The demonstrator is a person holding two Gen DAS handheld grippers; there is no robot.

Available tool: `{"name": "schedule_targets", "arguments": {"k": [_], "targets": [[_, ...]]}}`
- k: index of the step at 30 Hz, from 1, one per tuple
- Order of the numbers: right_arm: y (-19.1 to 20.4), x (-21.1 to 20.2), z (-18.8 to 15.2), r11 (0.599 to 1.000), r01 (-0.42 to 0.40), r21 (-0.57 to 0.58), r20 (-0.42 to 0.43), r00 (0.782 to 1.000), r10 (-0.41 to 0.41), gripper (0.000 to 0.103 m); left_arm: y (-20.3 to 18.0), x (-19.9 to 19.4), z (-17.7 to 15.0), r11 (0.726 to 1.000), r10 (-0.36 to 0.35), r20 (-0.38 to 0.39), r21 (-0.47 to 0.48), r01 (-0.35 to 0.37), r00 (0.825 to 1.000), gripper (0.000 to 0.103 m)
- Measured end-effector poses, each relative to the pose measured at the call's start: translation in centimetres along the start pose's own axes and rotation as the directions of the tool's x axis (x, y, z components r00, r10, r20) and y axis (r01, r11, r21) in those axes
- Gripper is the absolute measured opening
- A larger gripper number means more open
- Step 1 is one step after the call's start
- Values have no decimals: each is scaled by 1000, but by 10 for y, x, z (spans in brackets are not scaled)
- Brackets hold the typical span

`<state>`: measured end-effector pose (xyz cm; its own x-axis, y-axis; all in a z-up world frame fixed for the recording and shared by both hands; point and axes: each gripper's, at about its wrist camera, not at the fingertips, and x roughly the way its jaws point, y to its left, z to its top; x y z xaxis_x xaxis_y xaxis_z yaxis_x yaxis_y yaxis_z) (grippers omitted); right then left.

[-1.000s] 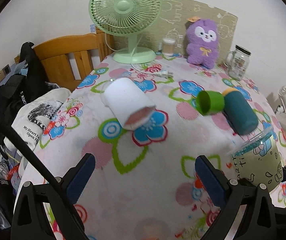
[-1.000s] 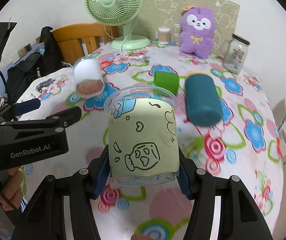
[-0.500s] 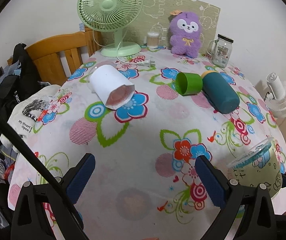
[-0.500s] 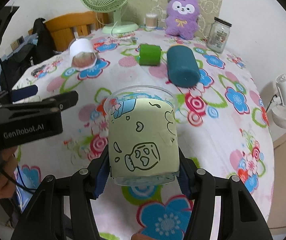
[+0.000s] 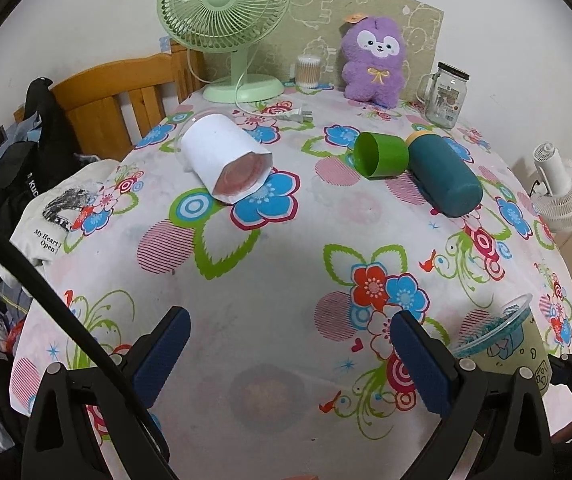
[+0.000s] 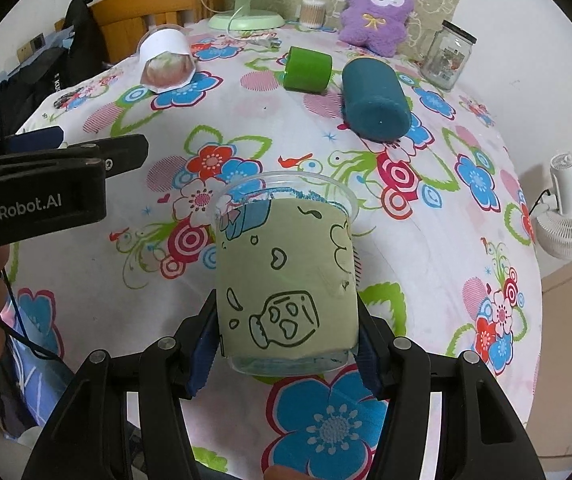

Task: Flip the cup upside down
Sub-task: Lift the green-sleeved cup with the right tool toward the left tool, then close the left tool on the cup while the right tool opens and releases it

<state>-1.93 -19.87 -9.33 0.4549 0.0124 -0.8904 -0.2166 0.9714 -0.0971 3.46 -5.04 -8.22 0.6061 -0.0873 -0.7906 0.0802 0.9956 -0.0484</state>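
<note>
The clear cup (image 6: 286, 276) with its green doodled sleeve is sitting clamped between the blue pads of the right gripper (image 6: 286, 344), lifted above the near edge of the flowered tablecloth (image 6: 438, 280), mouth pointing toward 12 o'clock. The carry-and-turn step looks underway; next likely calls for rolling the wrist until the rim faces down, then lowering. The left gripper (image 5: 290, 356) is hanging wide and empty at 9 o'clock. Compared with a second ago, the cup is riding higher and nearer the table's front, slightly tilted.
</note>
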Motion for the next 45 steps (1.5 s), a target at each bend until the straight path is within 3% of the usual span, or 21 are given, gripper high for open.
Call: {"name": "schedule_targets", "arguments": {"k": [2,5,10,16,29,45], "targets": [[-1,0,1,1000,-18,8,-2,1000,18,64,0,0,0,1000,0,1,0,0,1000,101],[-4,-1,3,998,-49,32,2,999,49,75,1,0,0,1000,-1,-1,1,1,1000,101],[-12,-12,5,994,-86,72,45,996,83,81,-5,-2,2,1000,-16,-8,8,16,1000,101],[-24,-28,0,989,-111,96,92,991,102,82,-22,-12,2,999,-25,13,36,25,1000,101],[-68,-52,-36,980,-87,181,123,990,65,82,-70,-27,-10,994,-72,20,83,70,997,101],[-132,-62,-78,965,-79,252,165,986,38,82,-129,-23,-27,995,-81,-7,64,81,997,102]]}}
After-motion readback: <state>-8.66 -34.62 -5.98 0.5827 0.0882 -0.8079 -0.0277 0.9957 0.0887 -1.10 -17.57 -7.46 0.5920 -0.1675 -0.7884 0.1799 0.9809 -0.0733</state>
